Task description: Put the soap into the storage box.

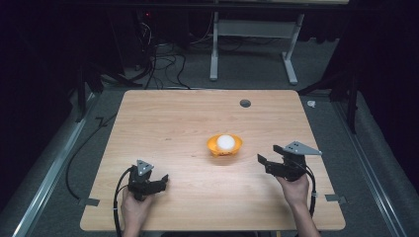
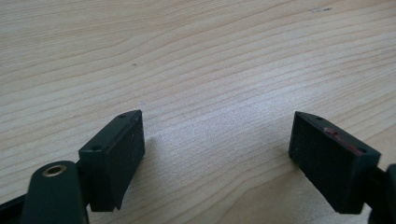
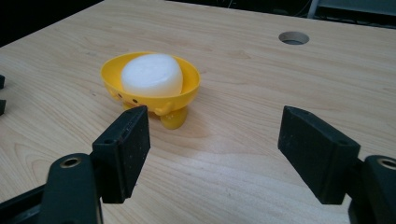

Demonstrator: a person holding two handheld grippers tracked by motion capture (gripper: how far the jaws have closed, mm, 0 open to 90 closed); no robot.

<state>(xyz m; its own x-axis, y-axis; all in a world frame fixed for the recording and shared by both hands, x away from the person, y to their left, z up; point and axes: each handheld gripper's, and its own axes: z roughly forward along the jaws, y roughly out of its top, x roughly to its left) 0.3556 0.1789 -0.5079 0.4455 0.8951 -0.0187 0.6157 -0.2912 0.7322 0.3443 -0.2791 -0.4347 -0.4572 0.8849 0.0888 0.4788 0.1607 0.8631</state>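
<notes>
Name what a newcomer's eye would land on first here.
The yellow dish with a white soap in it stands out, just right of the middle of the wooden table. Next come the two black claws near the front edge: the left claw and the right claw, both open and empty, on either side of the dish.

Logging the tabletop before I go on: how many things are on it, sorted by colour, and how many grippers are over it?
Yellow: 1, the bowl-shaped dish on small feet
White: 1, the round white piece lying in the dish
Black: 2, the left gripper and the right gripper, both open with nothing between their jaws
Total: 4
</notes>
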